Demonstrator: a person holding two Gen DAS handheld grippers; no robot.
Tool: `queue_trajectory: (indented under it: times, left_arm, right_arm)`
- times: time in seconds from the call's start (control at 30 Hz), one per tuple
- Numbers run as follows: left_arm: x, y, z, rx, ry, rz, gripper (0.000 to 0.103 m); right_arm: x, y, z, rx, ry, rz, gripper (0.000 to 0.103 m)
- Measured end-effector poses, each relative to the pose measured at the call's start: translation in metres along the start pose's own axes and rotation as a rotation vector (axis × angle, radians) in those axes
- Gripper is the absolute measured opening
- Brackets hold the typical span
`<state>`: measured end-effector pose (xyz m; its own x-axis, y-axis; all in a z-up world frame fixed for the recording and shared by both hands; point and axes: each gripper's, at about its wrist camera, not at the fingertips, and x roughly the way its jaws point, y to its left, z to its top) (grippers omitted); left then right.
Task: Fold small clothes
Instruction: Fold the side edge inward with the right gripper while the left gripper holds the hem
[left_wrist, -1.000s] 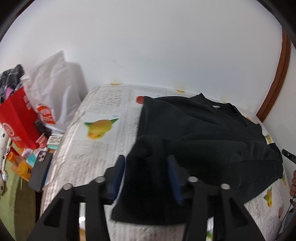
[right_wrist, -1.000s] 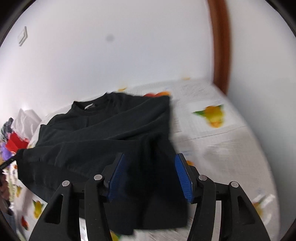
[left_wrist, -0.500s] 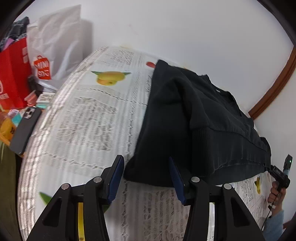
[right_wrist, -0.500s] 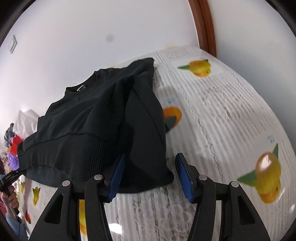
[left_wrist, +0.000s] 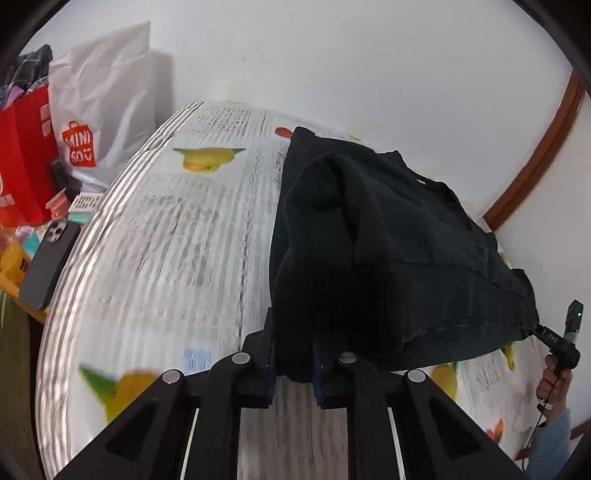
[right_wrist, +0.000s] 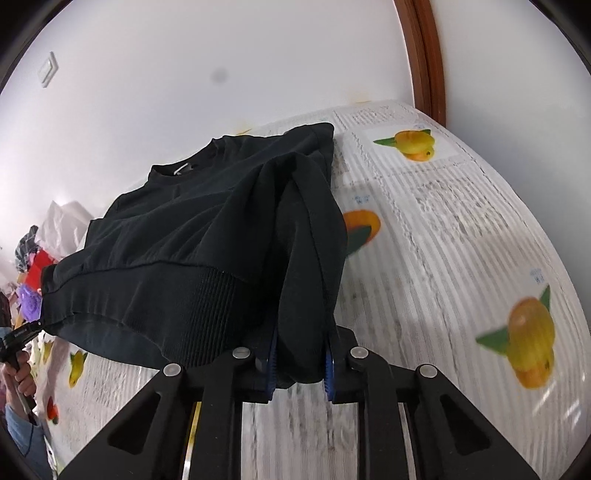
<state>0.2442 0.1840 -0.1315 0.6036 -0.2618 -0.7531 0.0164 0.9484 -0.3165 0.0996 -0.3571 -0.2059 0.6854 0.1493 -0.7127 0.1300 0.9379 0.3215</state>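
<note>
Black sweatshirt (left_wrist: 388, 251) lies bunched on the bed, ribbed hem corners lifted.

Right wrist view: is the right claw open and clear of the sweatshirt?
No, the right claw is shut on the bottom corner of the black sweatshirt, cloth pinched between its blue pads.

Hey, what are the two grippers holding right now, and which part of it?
Both hold the black sweatshirt: left gripper and right gripper each pinch a bottom corner at the ribbed hem.
</note>
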Motion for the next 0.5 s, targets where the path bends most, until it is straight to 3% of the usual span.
queue_trajectory:
  times: [0.33,0.5]
  left_arm:
    - [-0.043,0.006,-0.068,0.052,0.050,-0.019,0.015]
    - [-0.058,0.010,-0.082,0.044,0.030,0.002,0.016]
  right_arm:
    - [-0.047,-0.005,-0.053,-0.025,0.019,0.016,0.021]
    - [-0.078,-0.001,-0.071,-0.073,-0.010,-0.086,0.022]
